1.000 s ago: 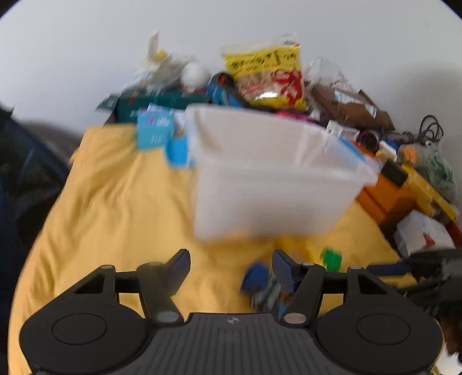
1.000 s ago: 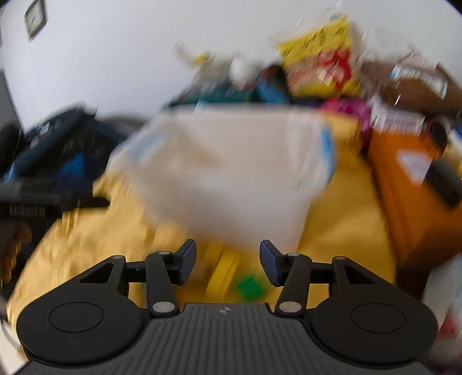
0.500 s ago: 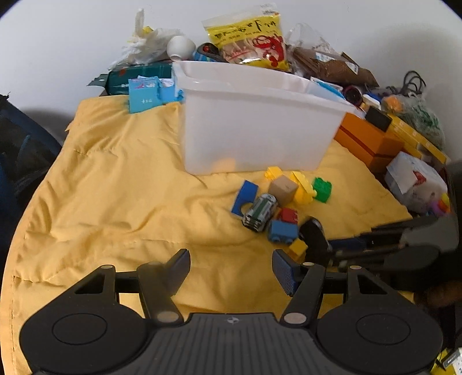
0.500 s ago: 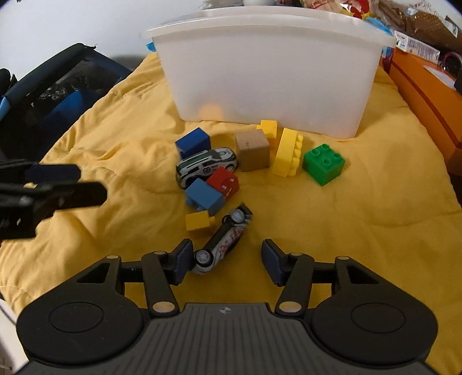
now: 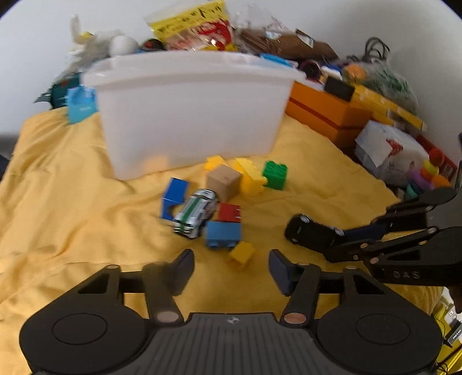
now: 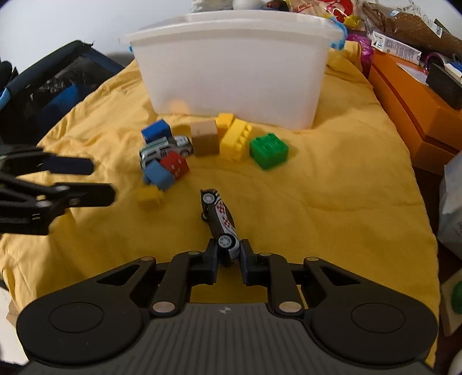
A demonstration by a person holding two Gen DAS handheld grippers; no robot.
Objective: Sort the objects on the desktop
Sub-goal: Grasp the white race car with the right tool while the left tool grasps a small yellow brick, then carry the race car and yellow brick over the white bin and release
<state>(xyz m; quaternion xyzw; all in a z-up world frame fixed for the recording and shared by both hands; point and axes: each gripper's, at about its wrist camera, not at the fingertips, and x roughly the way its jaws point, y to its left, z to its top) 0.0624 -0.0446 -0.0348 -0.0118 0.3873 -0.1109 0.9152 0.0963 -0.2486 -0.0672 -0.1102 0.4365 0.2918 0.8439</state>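
Observation:
My right gripper [image 6: 228, 253] is shut on the rear of a black toy car [image 6: 219, 219] with a red and white checked side, lying on its side on the yellow cloth [image 6: 332, 196]. In the left wrist view the same car [image 5: 311, 233] juts from the right gripper at the right. My left gripper [image 5: 231, 266] hovers over the cloth with its jaws closing; nothing is between them, and a small yellow brick [image 5: 241, 253] lies just beyond. Further on lie a white and green toy car [image 5: 196, 213], blue brick [image 5: 223, 233], red brick [image 5: 229, 213], tan cube [image 5: 223, 181], yellow brick [image 5: 249, 176] and green brick [image 5: 275, 174].
A white plastic bin [image 5: 190, 115] stands behind the toys. Orange boxes [image 5: 326, 112], snack bags [image 5: 193, 26] and packets crowd the back and right. A dark bag [image 6: 43, 89] lies off the cloth's left edge in the right wrist view.
Both grippers dropped closer to the toys. The right jaws closed onto the black toy car. The left jaws narrowed somewhat.

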